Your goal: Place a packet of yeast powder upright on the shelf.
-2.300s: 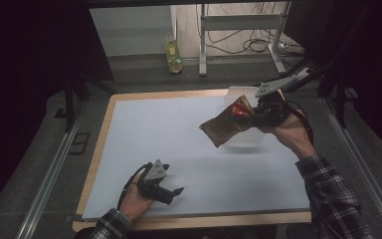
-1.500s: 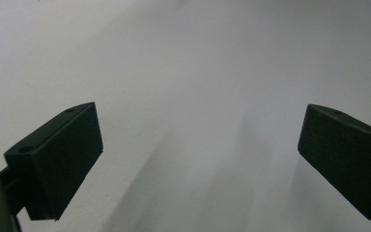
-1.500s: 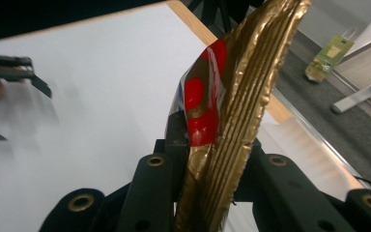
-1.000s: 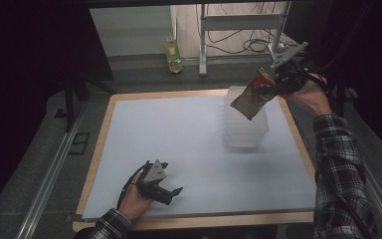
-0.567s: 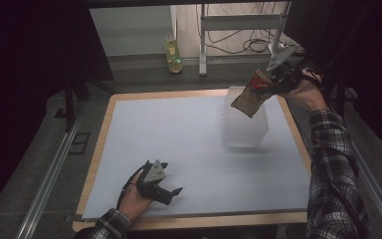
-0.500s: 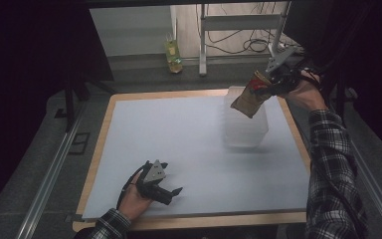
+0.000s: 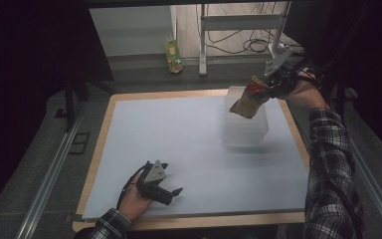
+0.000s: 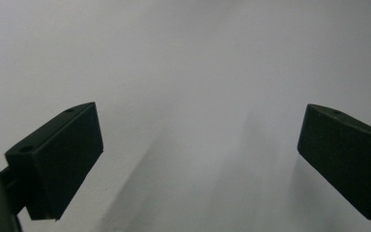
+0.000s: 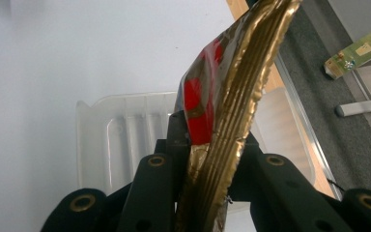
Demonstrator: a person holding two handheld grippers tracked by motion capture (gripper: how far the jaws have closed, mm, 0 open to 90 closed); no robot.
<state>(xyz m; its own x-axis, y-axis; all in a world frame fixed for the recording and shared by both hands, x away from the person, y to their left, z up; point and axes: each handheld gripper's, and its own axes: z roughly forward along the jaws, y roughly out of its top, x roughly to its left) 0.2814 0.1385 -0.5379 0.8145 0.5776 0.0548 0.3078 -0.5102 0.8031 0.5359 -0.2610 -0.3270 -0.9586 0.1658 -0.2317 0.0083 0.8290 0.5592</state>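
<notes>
A gold foil snack bag (image 7: 246, 101) with red print hangs over a clear plastic bin (image 7: 245, 130) at the table's back right. My right gripper (image 7: 268, 87) is shut on the bag's crimped top edge. In the right gripper view the gold bag (image 9: 222, 116) rises between the jaws, with the clear bin (image 9: 121, 140) below it. My left gripper (image 7: 175, 191) rests near the table's front edge, open and holding nothing. Its black fingers (image 8: 58, 159) stand wide apart over the white surface.
The white table top (image 7: 179, 139) has a wooden border (image 7: 99, 149). A yellow-green bottle (image 7: 173, 56) stands on the floor beyond the table. Metal rails run along both sides, and a metal frame with cables stands at the back.
My right gripper carried the bag from the middle right up and back over the clear bin, and has since held nearly still. The left gripper has not moved.
</notes>
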